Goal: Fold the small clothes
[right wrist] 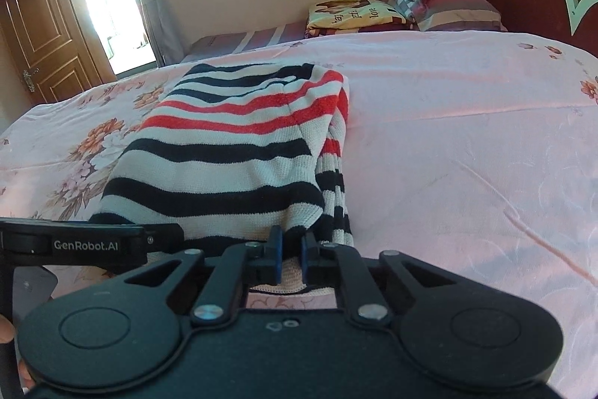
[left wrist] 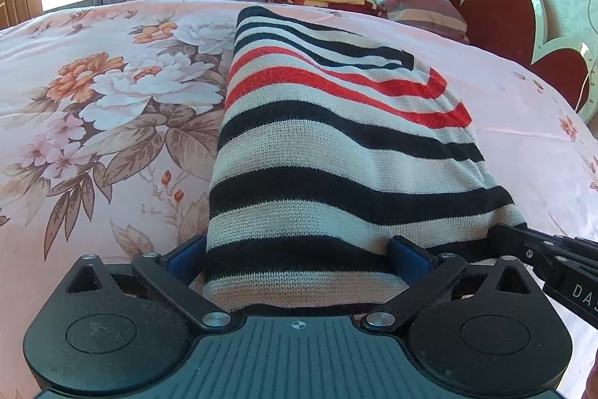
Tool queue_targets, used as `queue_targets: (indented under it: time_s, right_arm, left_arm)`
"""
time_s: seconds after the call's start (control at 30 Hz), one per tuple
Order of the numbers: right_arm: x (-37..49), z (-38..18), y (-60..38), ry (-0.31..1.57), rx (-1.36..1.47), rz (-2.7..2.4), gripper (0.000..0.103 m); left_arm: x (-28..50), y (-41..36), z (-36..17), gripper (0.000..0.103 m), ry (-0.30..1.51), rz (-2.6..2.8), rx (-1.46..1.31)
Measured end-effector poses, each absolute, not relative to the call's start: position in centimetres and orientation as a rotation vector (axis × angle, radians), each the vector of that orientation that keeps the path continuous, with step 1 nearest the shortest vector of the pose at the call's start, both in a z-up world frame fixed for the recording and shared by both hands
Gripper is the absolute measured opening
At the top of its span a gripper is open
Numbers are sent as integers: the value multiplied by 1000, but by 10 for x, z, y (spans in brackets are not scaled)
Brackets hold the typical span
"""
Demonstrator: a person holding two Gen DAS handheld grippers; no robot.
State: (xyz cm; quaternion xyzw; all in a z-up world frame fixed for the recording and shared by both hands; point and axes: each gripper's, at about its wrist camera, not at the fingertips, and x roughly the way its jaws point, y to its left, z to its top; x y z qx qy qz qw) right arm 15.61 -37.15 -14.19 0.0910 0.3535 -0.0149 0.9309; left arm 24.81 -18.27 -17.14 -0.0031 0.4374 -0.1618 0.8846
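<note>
The soft, light striped sweater [left wrist: 336, 152] is draping limply; right claw [right wrist: 290, 255] is pinching its hem, seemingly, while left claw [left wrist: 299, 249] is straddling it, released.

The near hem of the striped black, white and red knitted garment [left wrist: 336, 152] is covered by the left gripper [left wrist: 299, 255], whose blue pads are largely hidden behind the cloth, so contact with it cannot be judged. In the right wrist view, the garment's near right corner is concealed between the right gripper [right wrist: 290, 255] fingers. The red scalloped headboard [left wrist: 501, 14] is cut off by the right edge.
</note>
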Motion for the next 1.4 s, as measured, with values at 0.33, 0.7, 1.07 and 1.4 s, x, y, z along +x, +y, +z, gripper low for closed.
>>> queue_targets:
  time_s: [0.33,0.7,1.07,1.4]
  right_arm:
    - [142,-119,-393,662,188,-50,4]
    - [160,-125,-402,700,305,-1,26]
    - [220,-144,-399,760,346,-13,21]
    - [200,-129,-383,644,172,-92,9]
  left_arm:
    - [242,-187,-152,101,864,-341,5]
    - [245,-187,-172,101,907,-328,3]
    - [248,-184,-175,102,913,-334,-23]
    - [244,-188,-164,101,883,-379,-7]
